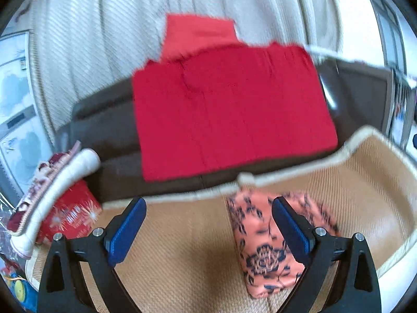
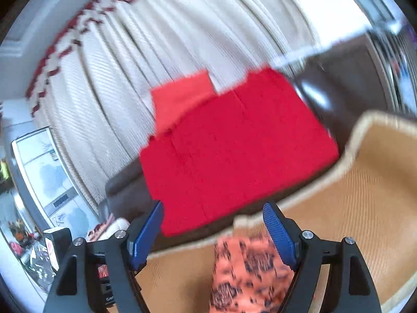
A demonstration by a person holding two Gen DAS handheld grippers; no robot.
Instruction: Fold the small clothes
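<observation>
A folded red garment (image 1: 229, 114) lies flat on a dark brown sofa back (image 1: 104, 127), with a lighter red piece (image 1: 198, 36) behind it. An orange cloth with dark flower print (image 1: 263, 245) lies folded on the tan woven mat (image 1: 177, 260). My left gripper (image 1: 208, 229) is open and empty above the mat, its right finger over the orange cloth. In the right wrist view the red garment (image 2: 234, 151) and the orange cloth (image 2: 247, 274) show too. My right gripper (image 2: 212, 234) is open and empty above the orange cloth.
Cream curtains (image 1: 109, 39) hang behind the sofa. The mat's cream border (image 1: 378, 135) curls up at the right. A rolled white and red item (image 1: 54, 187) and a red box (image 1: 75, 214) lie at the left. A glass door (image 2: 49, 172) stands at the left.
</observation>
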